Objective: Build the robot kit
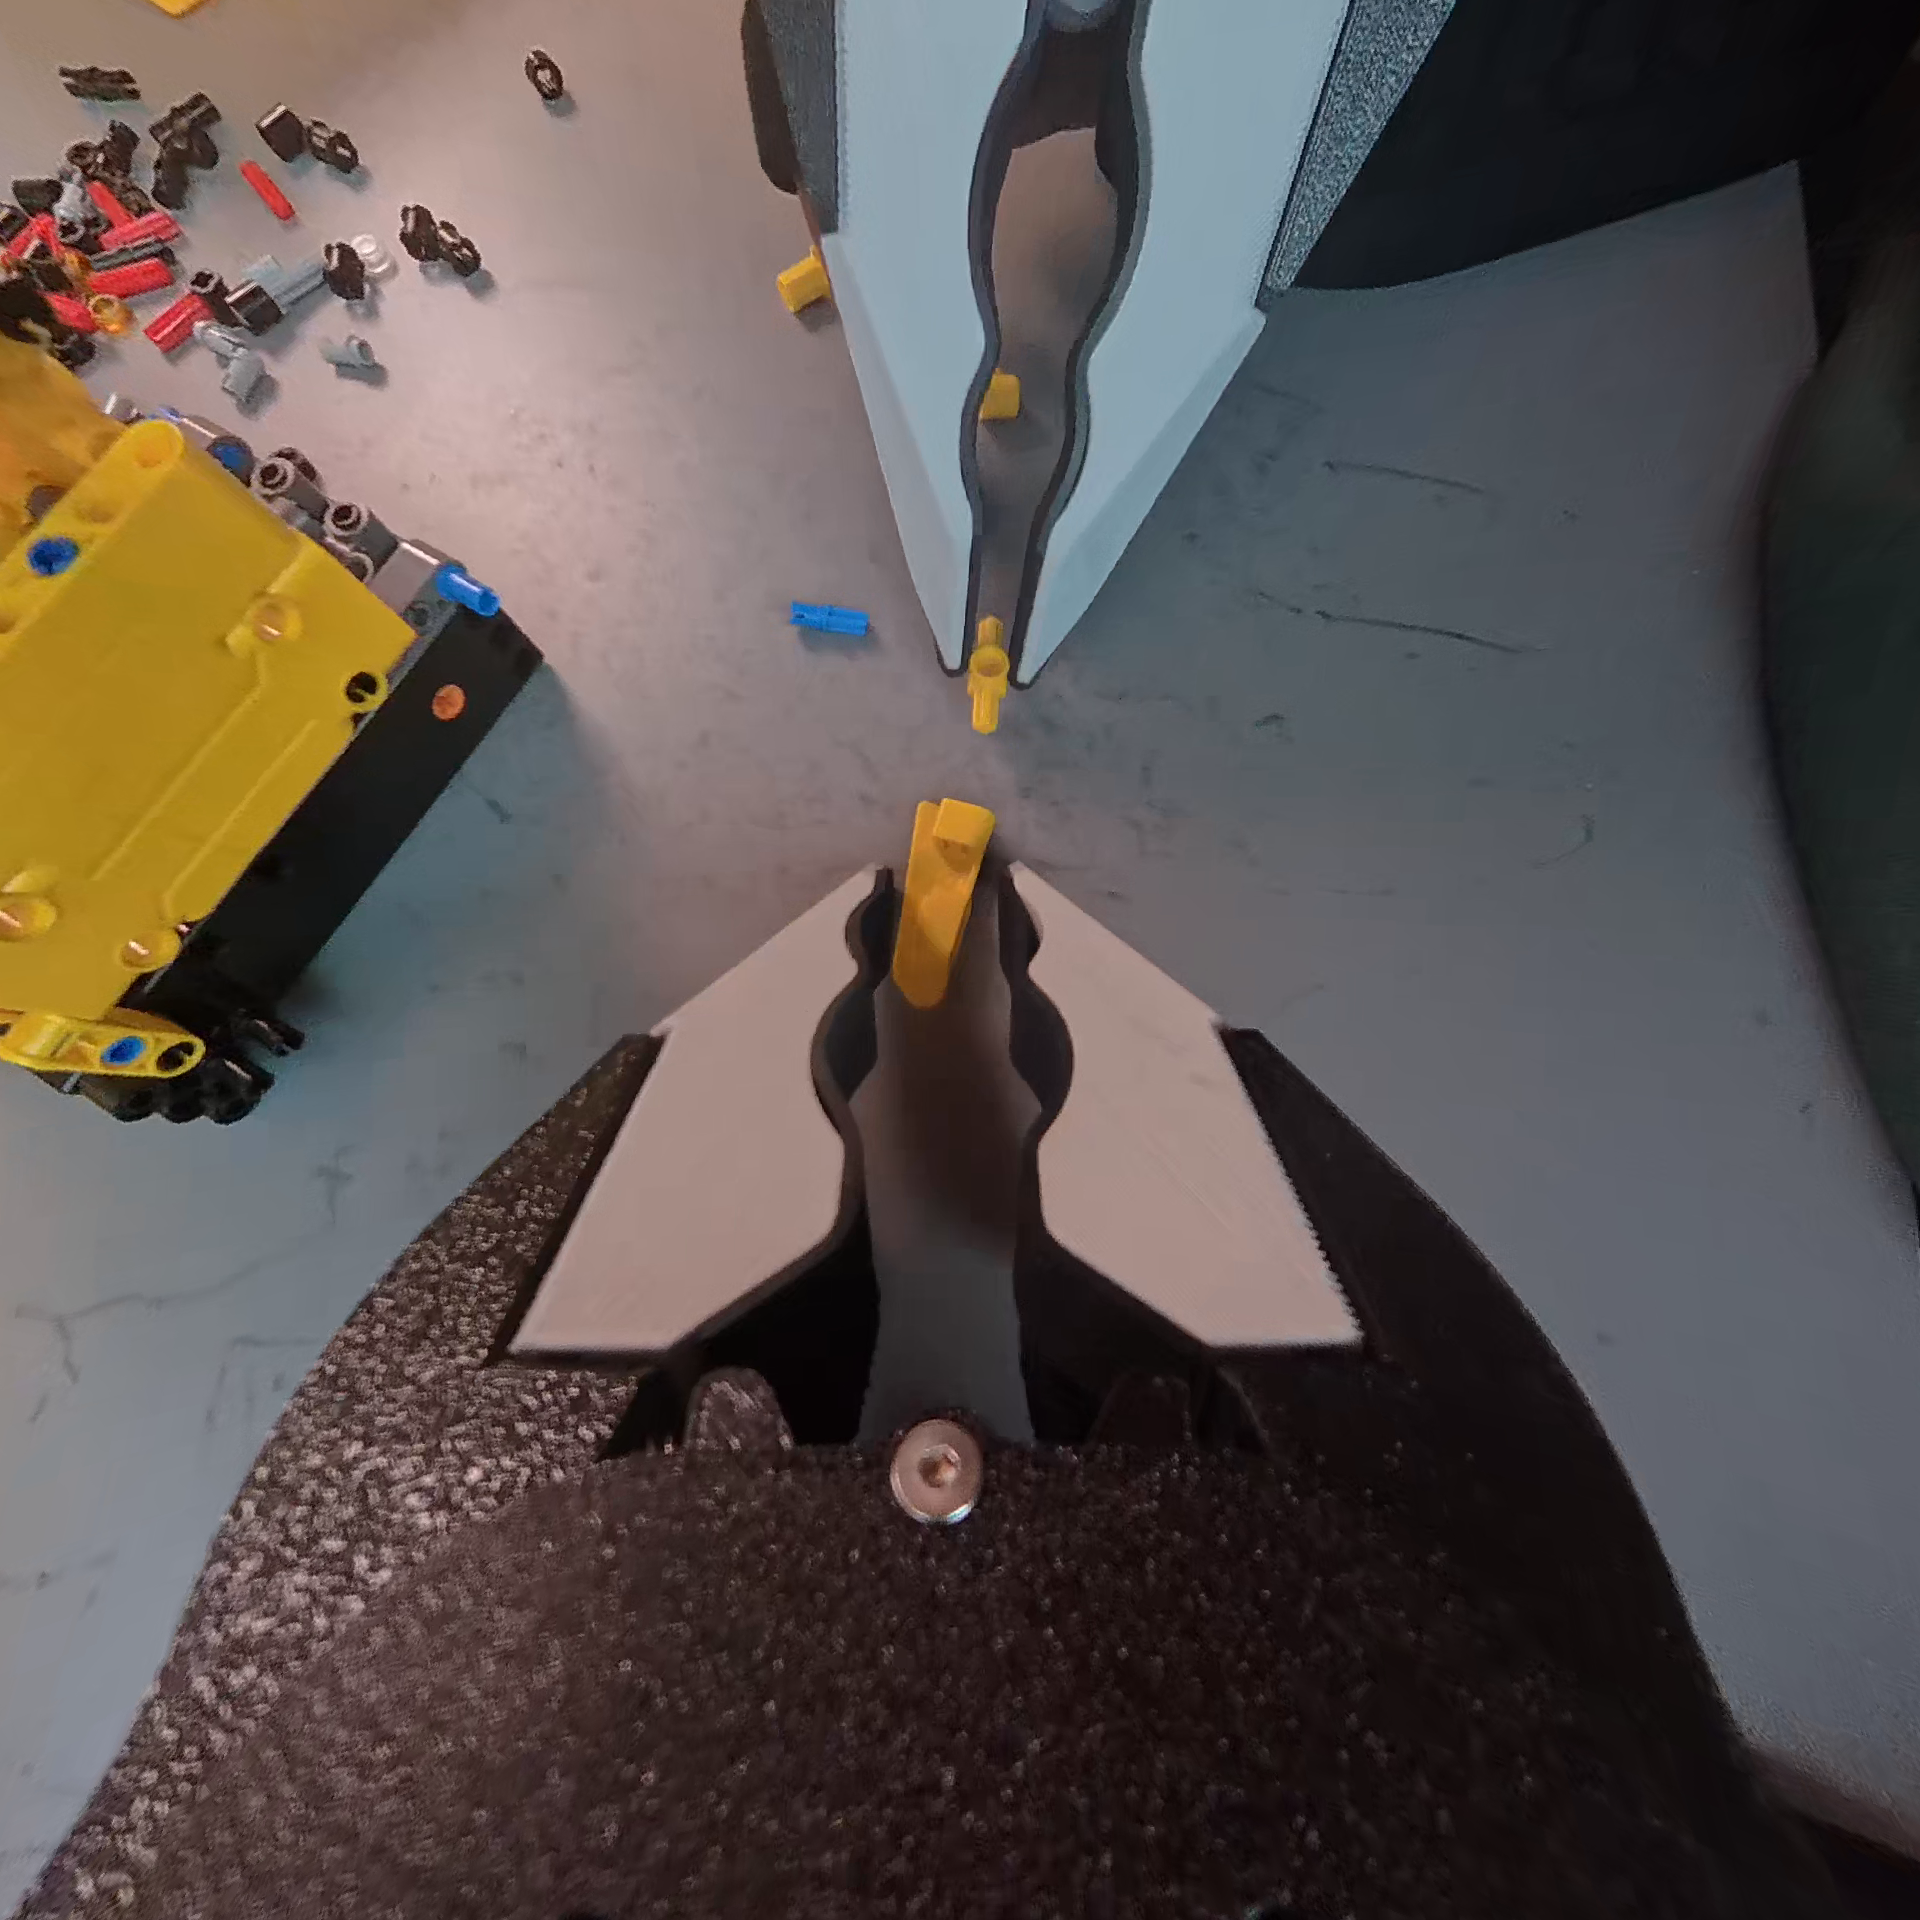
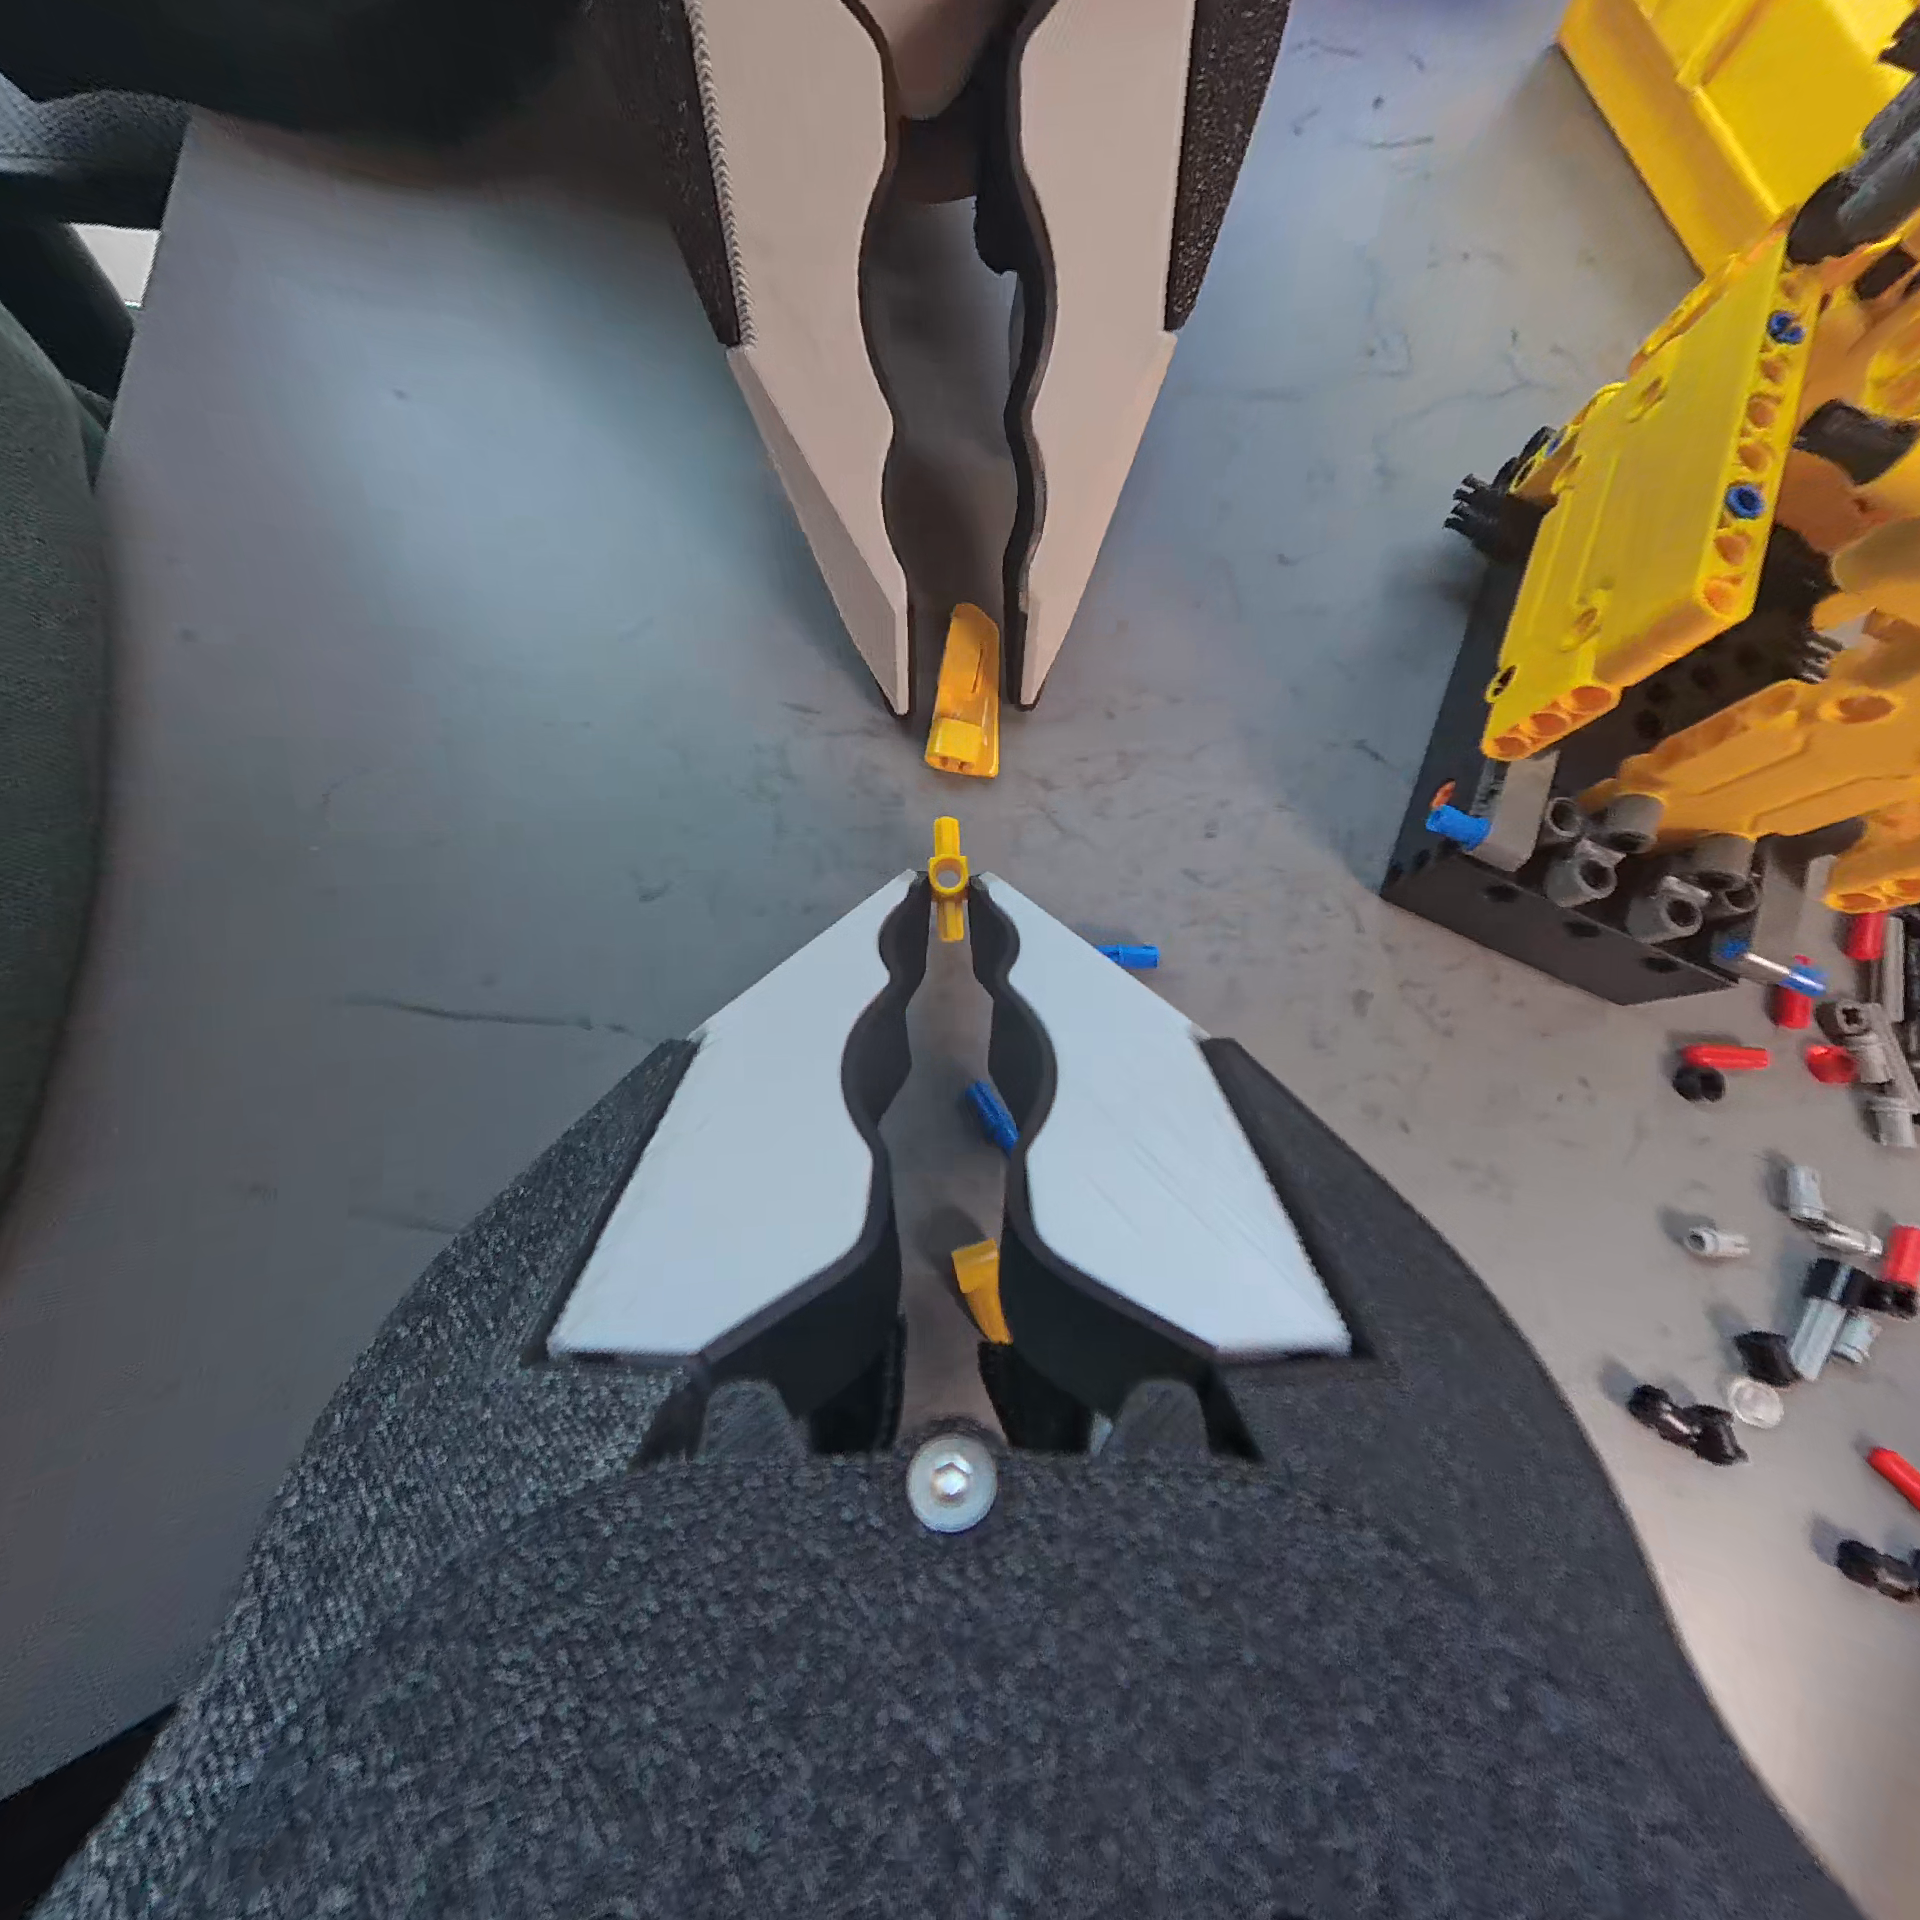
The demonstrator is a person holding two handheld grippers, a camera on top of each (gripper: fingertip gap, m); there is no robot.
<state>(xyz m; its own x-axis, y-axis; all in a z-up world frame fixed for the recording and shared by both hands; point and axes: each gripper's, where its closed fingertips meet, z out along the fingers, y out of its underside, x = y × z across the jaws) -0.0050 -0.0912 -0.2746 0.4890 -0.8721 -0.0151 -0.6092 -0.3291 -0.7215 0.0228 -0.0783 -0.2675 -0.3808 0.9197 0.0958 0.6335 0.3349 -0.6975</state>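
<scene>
My left gripper is shut on a curved yellow brick piece and holds it above the grey table. My right gripper is shut on a small yellow pin connector. The two grippers face each other tip to tip, a short gap apart. In the left wrist view the right gripper comes in from the top with the yellow pin. In the right wrist view the left gripper comes in from the top with the yellow piece.
A yellow and black brick vehicle model stands left in the left wrist view and right in the right wrist view. Loose red, black and grey small parts lie beside it. Blue pins and yellow bits lie on the table. The left gripper's tips are roughly 4 cm from the right gripper's.
</scene>
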